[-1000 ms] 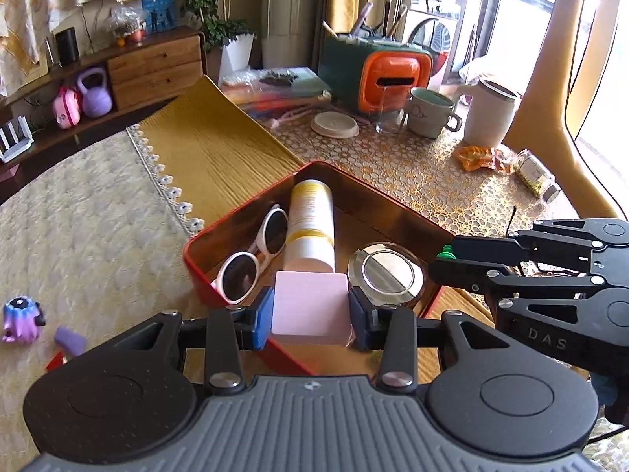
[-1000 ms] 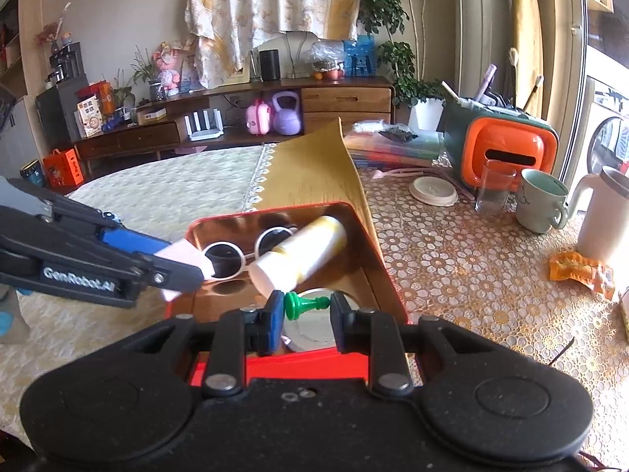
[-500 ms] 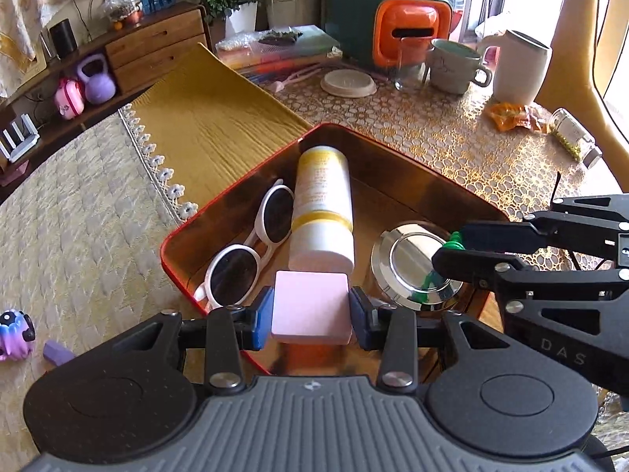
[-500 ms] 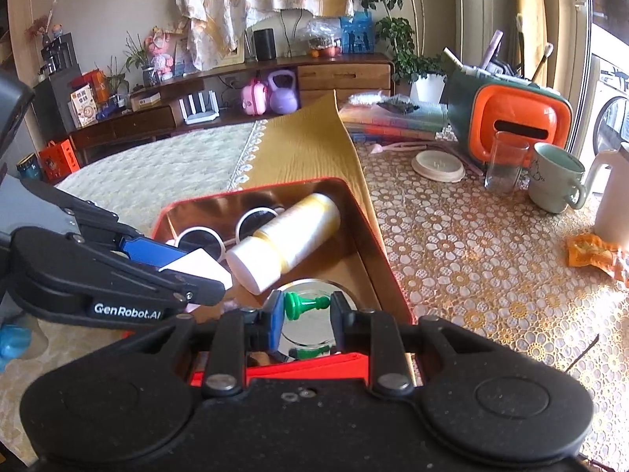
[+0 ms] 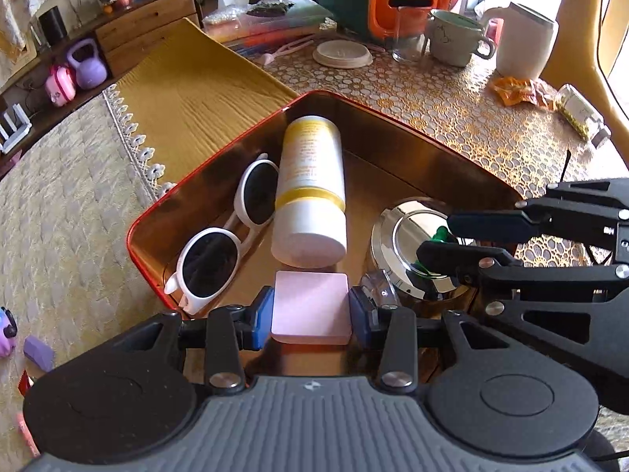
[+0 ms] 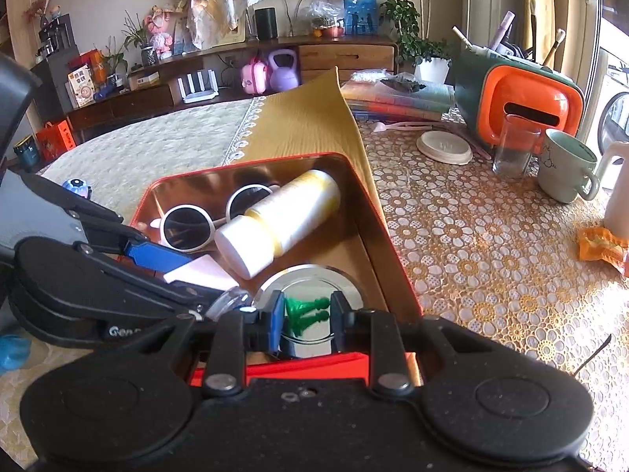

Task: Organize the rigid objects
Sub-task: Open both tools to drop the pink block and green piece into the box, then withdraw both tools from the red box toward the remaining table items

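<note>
A red tin box (image 5: pixel 220 169) (image 6: pixel 377 212) holds white sunglasses (image 5: pixel 220 251) (image 6: pixel 188 224), a white and yellow bottle (image 5: pixel 310 192) (image 6: pixel 283 216) lying on its side, and a shiny round metal lid (image 5: pixel 409 236) (image 6: pixel 314 279). My left gripper (image 5: pixel 310 316) is shut on a pink square block (image 5: pixel 310 312) (image 6: pixel 196 271), low inside the box's near end. My right gripper (image 6: pixel 306 314) is shut on a small green chess pawn (image 6: pixel 302 306) (image 5: pixel 440 234) just above the metal lid.
On the lace tablecloth beyond the box stand an orange and green container (image 6: pixel 519 102), a glass (image 6: pixel 515 149), a mug (image 6: pixel 566 169), a white jug (image 5: pixel 526 43), a round white lid (image 5: pixel 342 53), an orange wrapper (image 5: pixel 519 90). A yellow runner (image 5: pixel 192 78) lies to the left.
Both grippers have moved forward and down into the red box with their objects. The pink block now sits lower by the bottle's cap, and the green pawn is just over the metal lid.
</note>
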